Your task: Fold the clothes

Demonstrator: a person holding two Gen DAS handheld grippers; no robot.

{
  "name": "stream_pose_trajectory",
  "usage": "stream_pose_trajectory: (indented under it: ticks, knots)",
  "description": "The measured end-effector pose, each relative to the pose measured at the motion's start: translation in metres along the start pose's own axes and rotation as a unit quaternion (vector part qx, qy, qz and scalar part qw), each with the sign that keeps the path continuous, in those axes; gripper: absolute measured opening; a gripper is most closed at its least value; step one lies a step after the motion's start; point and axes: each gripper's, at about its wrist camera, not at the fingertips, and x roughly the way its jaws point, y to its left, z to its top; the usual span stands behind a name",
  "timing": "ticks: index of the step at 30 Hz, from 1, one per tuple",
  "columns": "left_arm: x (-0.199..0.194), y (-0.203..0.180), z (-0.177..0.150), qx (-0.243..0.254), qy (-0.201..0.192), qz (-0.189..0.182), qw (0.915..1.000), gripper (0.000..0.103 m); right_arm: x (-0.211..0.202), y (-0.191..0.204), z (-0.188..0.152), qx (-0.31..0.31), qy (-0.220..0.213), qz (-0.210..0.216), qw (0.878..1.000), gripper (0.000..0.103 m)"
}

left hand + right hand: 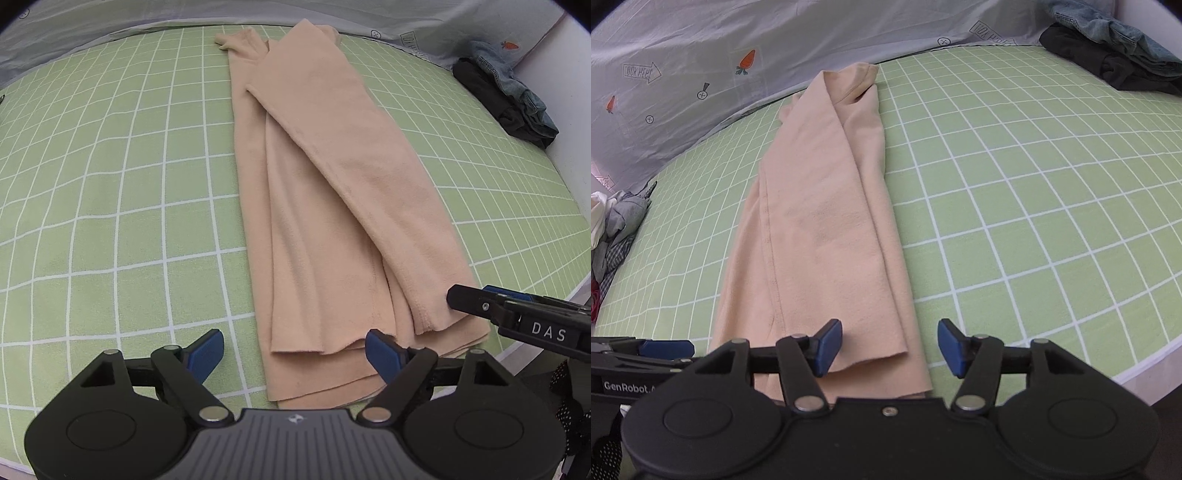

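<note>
my left gripper (293, 354) is standing with its fingers wide apart, blue pads (205, 354) clear of any cloth, hanging over the near hem of the peach garment (325, 192); nothing is pinched between them. my right gripper (889, 349) is also showing parted fingers, the left pad (827, 347) hovering just above the garment's near right corner and the other pad over bare sheet, with no cloth caught between them. in the left wrist view i am seeing the right gripper's tip (480, 302) coming in from the right, just beside the garment's lower right edge.

the garment is lying lengthwise on the green checked bed sheet (110, 184), folded into a long narrow strip running from the near edge of the bed toward the far edge, its collar end lying close to the grey patterned bedding (701, 74) along the far edge. one long fold is lying diagonally over the layers below.

a dark garment (491, 107) and denim (517, 81) are sitting piled at the far right corner of the bed. a heap of mixed clothes (613, 229) is resting at the left edge.
</note>
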Motion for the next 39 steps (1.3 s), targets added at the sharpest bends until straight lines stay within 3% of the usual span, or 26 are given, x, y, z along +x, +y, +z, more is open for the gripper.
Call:
stream_pose_trajectory:
  ticks: [7,11,12,15,22,29,39]
  knots:
    - [0.004,-0.010,-0.004,0.019,0.001,0.005,0.9998,0.064,0.003,0.001,-0.003,-0.036,0.009,0.003,0.999,0.047]
    - [0.004,-0.011,-0.004,0.025,-0.006,0.007,0.9996,0.038,0.004,0.007,-0.005,-0.066,0.012,0.013,0.998,0.039]
    - [0.004,-0.009,-0.004,0.022,-0.008,0.002,0.9997,0.028,0.004,0.008,-0.005,-0.070,0.012,0.015,0.997,0.034]
    - [0.003,-0.003,-0.001,-0.002,-0.005,-0.010,0.9999,0.014,0.005,0.006,-0.005,-0.067,0.016,0.041,0.997,0.013]
    - [-0.027,-0.004,0.022,-0.029,-0.046,-0.033,0.9980,0.012,-0.011,0.017,0.007,-0.086,-0.022,0.047,0.995,0.012]
    - [-0.054,-0.013,0.074,-0.037,-0.115,-0.039,0.9919,0.011,-0.026,0.027,0.059,-0.084,-0.097,0.053,0.990,0.008]
    - [-0.040,0.007,0.143,-0.061,-0.147,-0.026,0.9870,0.003,-0.001,0.033,0.123,-0.086,-0.133,0.057,0.986,0.005]
